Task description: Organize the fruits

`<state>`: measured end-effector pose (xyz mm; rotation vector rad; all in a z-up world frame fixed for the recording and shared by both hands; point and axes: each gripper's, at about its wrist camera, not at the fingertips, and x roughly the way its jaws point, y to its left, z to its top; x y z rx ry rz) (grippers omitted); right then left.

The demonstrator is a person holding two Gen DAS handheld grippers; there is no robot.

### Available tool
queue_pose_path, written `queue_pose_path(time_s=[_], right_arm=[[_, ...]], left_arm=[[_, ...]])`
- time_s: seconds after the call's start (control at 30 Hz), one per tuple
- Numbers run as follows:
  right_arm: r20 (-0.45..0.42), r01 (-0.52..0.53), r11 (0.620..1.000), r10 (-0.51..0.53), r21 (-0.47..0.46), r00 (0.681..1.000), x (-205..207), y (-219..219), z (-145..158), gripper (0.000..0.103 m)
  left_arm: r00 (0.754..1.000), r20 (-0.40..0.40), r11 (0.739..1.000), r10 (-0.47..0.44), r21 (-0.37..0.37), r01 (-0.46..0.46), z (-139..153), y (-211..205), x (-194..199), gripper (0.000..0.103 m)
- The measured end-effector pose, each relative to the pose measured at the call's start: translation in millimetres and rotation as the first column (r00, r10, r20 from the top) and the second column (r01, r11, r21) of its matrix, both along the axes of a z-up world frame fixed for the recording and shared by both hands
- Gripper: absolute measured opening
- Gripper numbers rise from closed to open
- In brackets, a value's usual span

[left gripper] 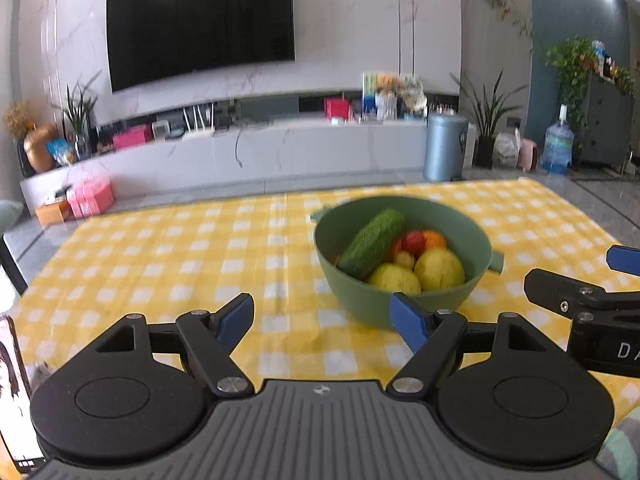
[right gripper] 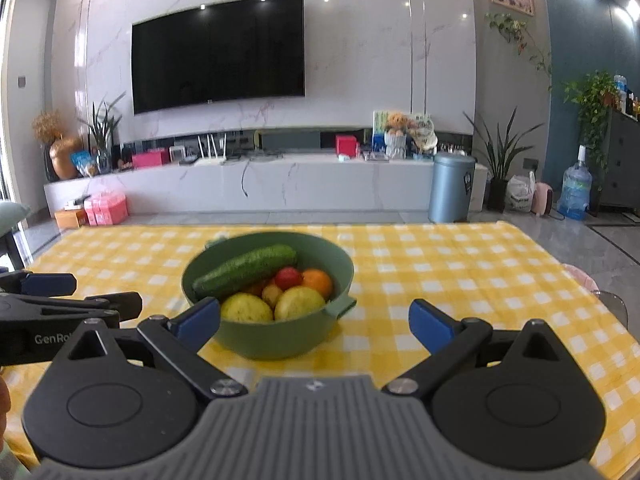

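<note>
Both tongs spread wide and empty, left tongs (left gripper: 322,322) and right tongs (right gripper: 314,320) low over the bench (right gripper: 460,272). Bowl (right gripper: 280,340) mid-bench, just beyond, piled high; that cucumber (right gripper: 245,270) leans on the rim, so a clumsy nudge could roll it out.

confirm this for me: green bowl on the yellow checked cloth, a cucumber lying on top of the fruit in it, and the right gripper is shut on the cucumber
Not quite. The right gripper is open and empty, short of the green bowl, as the right wrist view shows. The cucumber does lie atop the fruit, on the yellow checked cloth.
</note>
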<state>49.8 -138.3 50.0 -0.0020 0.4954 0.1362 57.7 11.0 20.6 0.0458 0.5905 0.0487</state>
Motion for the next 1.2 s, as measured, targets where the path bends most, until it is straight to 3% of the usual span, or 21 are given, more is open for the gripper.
queue_pose_path(time_s=[0.33,1.2], right_arm=[[-0.064,0.012,0.999,-0.01,0.036,0.998,10.5,-8.8,-16.6,0.097],[-0.084,0.005,0.999,-0.001,0.053,0.996,12.2,-14.2,-23.8,0.099]], left_arm=[[0.996,-0.083,1.0,-0.009,0.016,0.01,-10.4,-5.2,4.5,0.091],[0.995,-0.098,1.0,0.002,0.026,0.0,-6.8,-6.0,6.7,0.091]])
